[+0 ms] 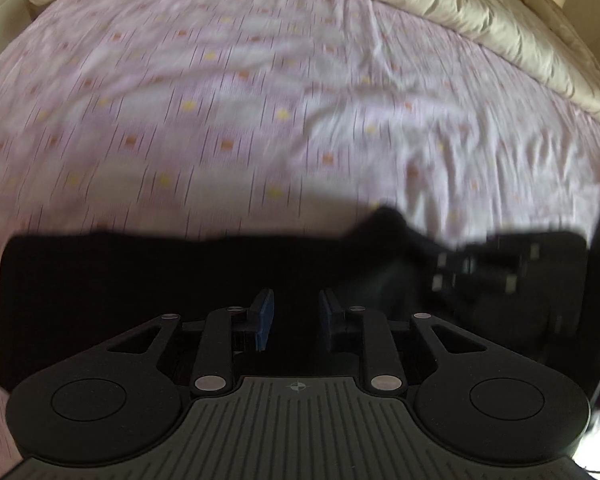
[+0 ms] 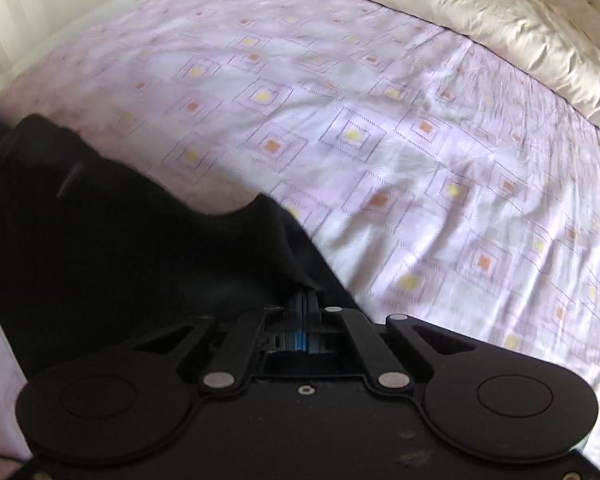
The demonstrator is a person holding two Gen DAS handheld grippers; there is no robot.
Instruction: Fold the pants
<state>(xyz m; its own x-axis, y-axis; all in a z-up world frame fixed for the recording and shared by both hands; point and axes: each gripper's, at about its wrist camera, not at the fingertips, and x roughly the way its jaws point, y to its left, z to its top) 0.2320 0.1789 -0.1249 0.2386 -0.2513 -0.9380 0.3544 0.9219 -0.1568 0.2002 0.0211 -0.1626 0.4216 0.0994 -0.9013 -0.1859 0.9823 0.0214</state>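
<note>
Black pants (image 1: 140, 276) lie across the near part of a pink patterned bed sheet (image 1: 220, 100). My left gripper (image 1: 296, 312) is open just above the dark cloth, with nothing between its blue pads. The right gripper shows blurred at the right of the left wrist view (image 1: 496, 268). In the right wrist view the pants (image 2: 120, 248) fill the lower left, and my right gripper (image 2: 305, 300) is shut on their edge, the cloth pulled up into a ridge at the pads.
A crumpled cream duvet (image 1: 480, 12) is bunched along the far and right side of the bed; it also shows in the right wrist view (image 2: 480, 12). The sheet (image 2: 380, 120) stretches beyond the pants. A pale wall (image 2: 28, 16) stands at the far left.
</note>
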